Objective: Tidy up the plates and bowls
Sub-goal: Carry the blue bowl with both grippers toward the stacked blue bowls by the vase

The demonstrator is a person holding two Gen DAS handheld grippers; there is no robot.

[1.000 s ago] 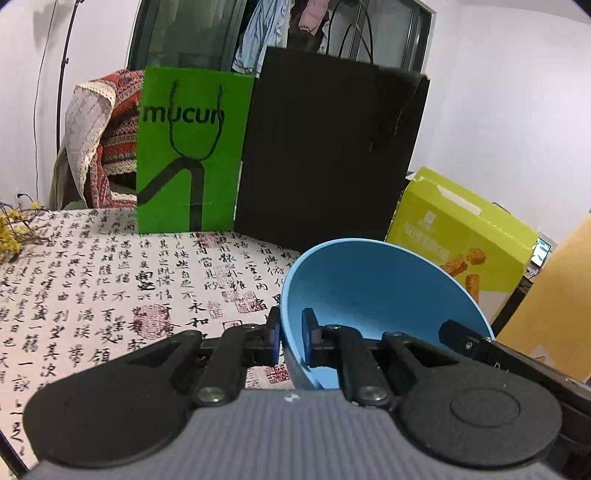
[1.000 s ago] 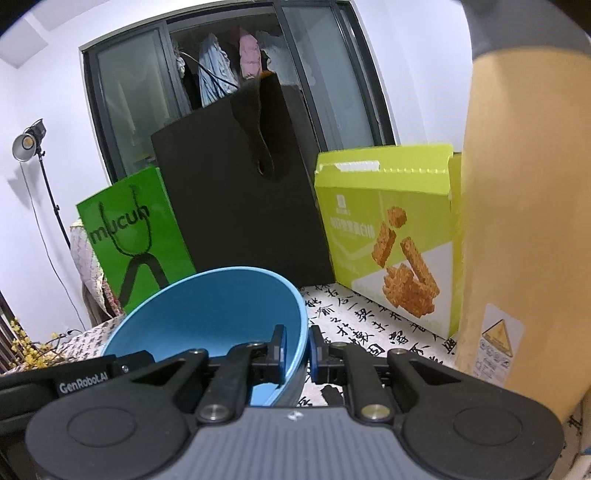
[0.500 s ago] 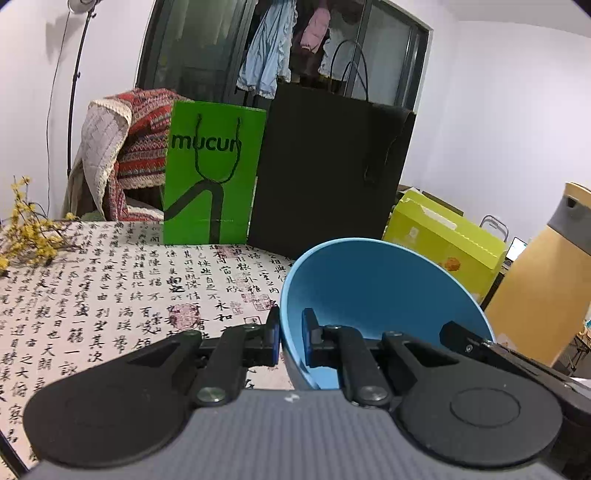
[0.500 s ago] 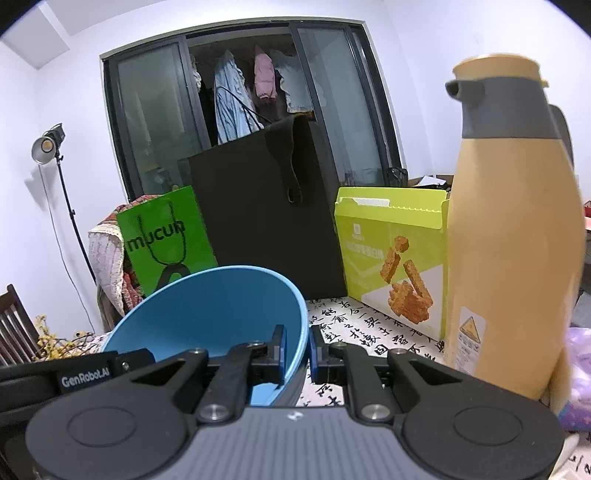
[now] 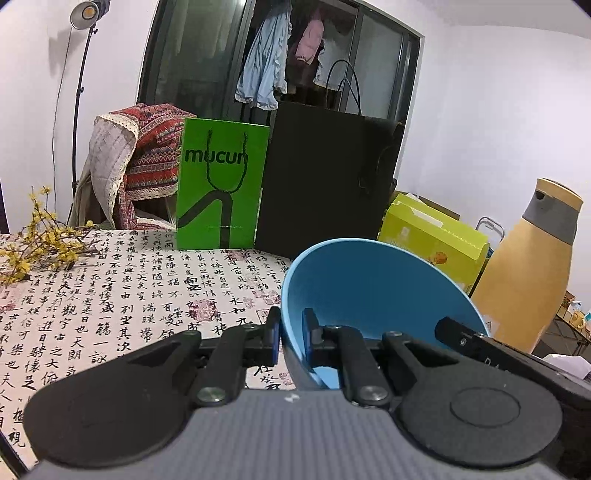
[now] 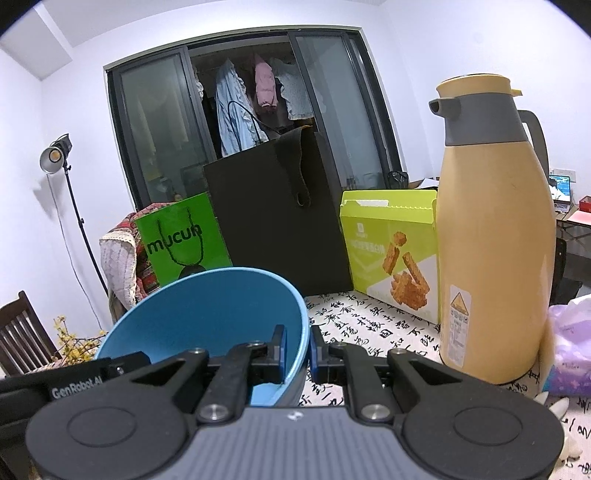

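Above the table (image 5: 110, 295), with its cloth printed in black calligraphy, a blue bowl (image 5: 373, 291) is held clear of the surface by both grippers at once. The left gripper (image 5: 290, 334) is clamped narrow on the bowl's left wall, one blue pad outside the rim and the other inside. The right gripper (image 6: 297, 349) pinches the opposite wall the same way, its pads pressed to either side of the thin rim. The bowl tilts so its hollow faces the cameras, and in the left view the end of the right gripper shows just past the bowl's right edge.

Taking the bowl as the landmark: behind it stands a tall black bag (image 5: 325, 177), and to the left of that bag, beyond the bowl, a green bag (image 5: 221, 184) lettered "mucun". Right of the bowl and further back sits a lime box (image 6: 391, 251) with a snack picture on its face. A tan jug (image 6: 495, 236) with a grey collar stands right of the bowl, nearer than the box and touching the cloth. Far left of the bowl lie sprigs (image 5: 40, 236) of yellow blossom on the table. Well behind it all, a lamp (image 5: 86, 13) on a stand rises by the wall, and clothes (image 5: 262, 77) hang past dark glass doors.
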